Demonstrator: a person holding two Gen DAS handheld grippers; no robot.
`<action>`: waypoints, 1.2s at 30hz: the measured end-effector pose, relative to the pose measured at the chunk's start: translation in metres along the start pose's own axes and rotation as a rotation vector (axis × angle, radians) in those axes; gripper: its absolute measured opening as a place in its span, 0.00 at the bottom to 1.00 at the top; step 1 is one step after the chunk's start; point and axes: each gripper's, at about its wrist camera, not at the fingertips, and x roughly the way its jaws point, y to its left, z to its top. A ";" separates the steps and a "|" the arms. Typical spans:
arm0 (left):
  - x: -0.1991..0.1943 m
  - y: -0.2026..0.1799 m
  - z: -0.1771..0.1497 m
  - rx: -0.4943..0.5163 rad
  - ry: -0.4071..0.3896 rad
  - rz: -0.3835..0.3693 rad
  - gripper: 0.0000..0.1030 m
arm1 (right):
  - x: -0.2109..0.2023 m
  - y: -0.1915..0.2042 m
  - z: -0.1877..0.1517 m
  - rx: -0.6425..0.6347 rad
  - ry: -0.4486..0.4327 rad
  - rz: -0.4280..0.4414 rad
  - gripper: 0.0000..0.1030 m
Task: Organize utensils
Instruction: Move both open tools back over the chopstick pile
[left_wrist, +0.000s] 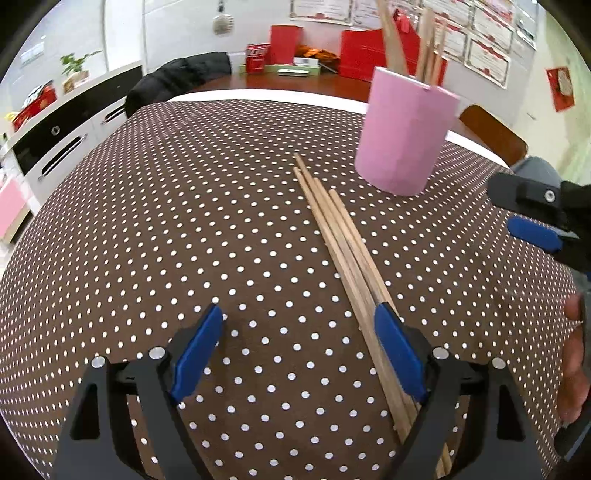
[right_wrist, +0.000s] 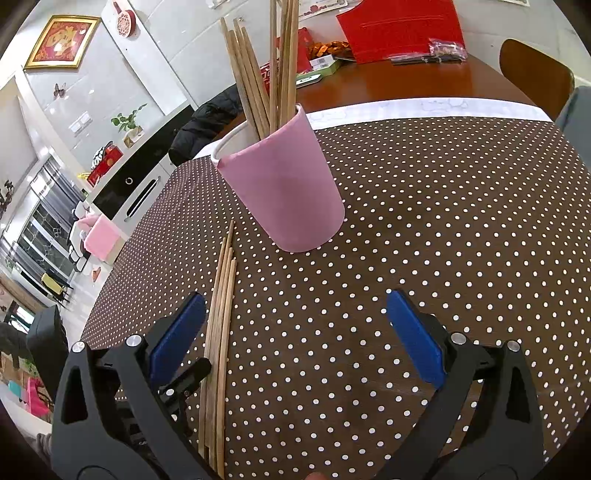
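Loose chopsticks (left_wrist: 341, 247) lay bundled on dotted tabletop (left_wrist: 184, 221), at 7 o'clock from pink cup (left_wrist: 404, 133) holding others; left claw (left_wrist: 299, 354) and right claw (right_wrist: 295, 339) both wide, empty, apparently ready to gather.

Both wrist cams low, close over tablecloth (left_wrist: 184, 221), facing fwd, sharing pink cup (right_wrist: 284, 192), chopsticks (left_wrist: 340, 236)

Tablecloth (left_wrist: 184, 221): brown, white polka dots. Utensil cup (left_wrist: 404, 136): pink, white inside. Chopsticks (left_wrist: 340, 236): tan wood. Tool pads (right_wrist: 415, 338): blue on black arms.
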 end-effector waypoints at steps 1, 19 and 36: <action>-0.001 0.001 -0.001 -0.011 -0.001 0.003 0.81 | -0.001 -0.001 0.000 0.003 -0.003 0.001 0.94; -0.006 0.012 -0.009 0.139 0.026 -0.003 0.85 | 0.005 0.008 -0.003 -0.060 0.061 -0.016 0.94; 0.002 0.041 0.001 0.275 0.021 -0.077 0.86 | 0.059 0.068 -0.034 -0.391 0.182 -0.199 0.94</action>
